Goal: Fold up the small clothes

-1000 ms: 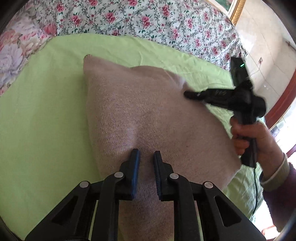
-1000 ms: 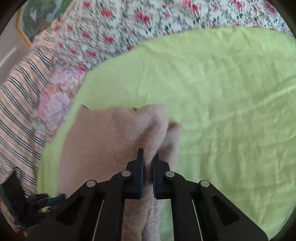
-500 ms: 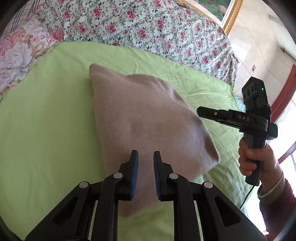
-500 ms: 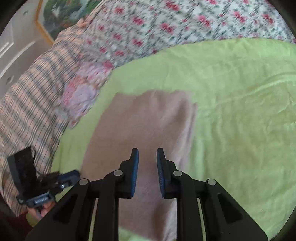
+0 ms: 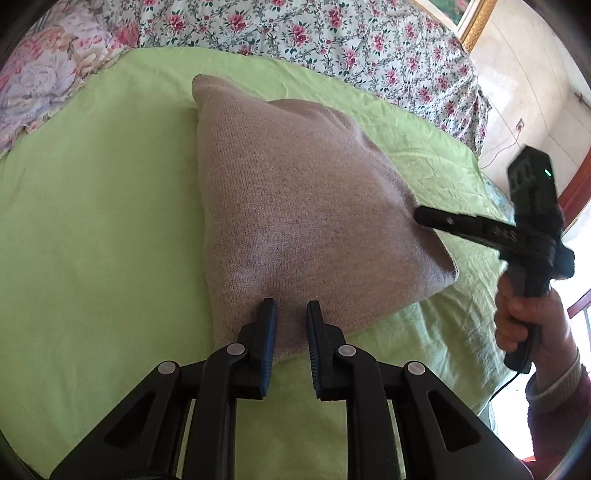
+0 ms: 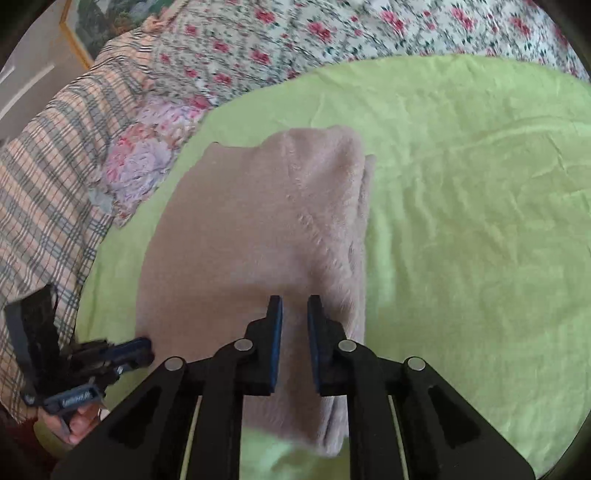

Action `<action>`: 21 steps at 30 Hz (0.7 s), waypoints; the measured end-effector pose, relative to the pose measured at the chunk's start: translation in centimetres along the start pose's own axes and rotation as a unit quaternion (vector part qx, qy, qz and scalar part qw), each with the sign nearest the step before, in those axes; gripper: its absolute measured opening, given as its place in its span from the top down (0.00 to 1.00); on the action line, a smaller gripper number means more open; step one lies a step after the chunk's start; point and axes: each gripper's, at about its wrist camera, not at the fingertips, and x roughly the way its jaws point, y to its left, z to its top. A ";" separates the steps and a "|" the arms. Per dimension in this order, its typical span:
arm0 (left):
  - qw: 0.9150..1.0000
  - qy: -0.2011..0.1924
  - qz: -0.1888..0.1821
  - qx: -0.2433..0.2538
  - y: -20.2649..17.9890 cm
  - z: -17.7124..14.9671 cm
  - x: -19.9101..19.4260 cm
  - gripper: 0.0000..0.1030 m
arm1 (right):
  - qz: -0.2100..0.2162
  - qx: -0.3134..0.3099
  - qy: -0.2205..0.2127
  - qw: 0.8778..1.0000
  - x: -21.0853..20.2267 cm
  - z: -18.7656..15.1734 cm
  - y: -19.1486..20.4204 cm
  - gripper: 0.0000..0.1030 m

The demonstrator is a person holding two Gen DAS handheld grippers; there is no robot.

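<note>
One folded tan knit garment lies on a green sheet spread over a bed. Bare green sheet surrounds the garment on every side, widest on the far side in the right wrist view. Beyond the sheet's far edge runs a floral bedspread; a plaid blanket and a floral pillow border it at the left of the right wrist view.

Two grippers are in sight, each held in a hand. The left gripper hovers over the garment's near edge, its jaws a narrow gap apart with nothing pinched between them. The right gripper hangs above the garment's thick folded edge; its jaws are closing, a slim gap between them, holding nothing. In the left wrist view, the right gripper's tip is at the garment's right edge, gripped by a hand with a maroon sleeve.
</note>
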 end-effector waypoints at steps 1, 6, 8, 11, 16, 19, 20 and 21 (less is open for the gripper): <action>1.000 -0.001 0.000 0.001 0.0 -0.1 -0.2 0.83 | -0.002 -0.005 0.006 1.000 -0.2 -0.7 0.3 0.85; 1.000 0.002 0.003 0.013 -0.2 -0.6 -0.4 0.80 | -0.046 -0.021 0.045 0.998 1.1 -3.8 -0.6 0.86; 1.000 0.005 0.004 0.012 -0.2 -0.4 -0.3 0.80 | -0.031 0.004 0.040 0.999 0.6 -3.7 -1.0 0.85; 1.000 0.000 0.002 0.011 -0.1 -0.1 -1.1 0.76 | -0.025 0.007 0.024 0.999 -0.3 -2.6 -0.7 0.85; 1.000 -0.018 0.006 0.001 0.5 0.7 -3.0 0.70 | -0.015 0.017 -0.016 1.000 -1.0 1.3 -0.8 0.83; 0.999 -0.030 0.014 -0.010 1.3 1.5 -3.5 0.70 | 0.005 0.038 -0.050 0.998 -0.4 4.9 -1.9 0.82; 0.999 -0.031 0.018 -0.012 1.6 1.6 -3.5 0.70 | 0.018 0.047 -0.052 0.997 0.2 6.1 -2.3 0.82; 0.999 -0.030 0.025 -0.015 1.9 1.9 -3.4 0.69 | 0.029 0.051 -0.049 0.997 0.9 7.2 -2.5 0.82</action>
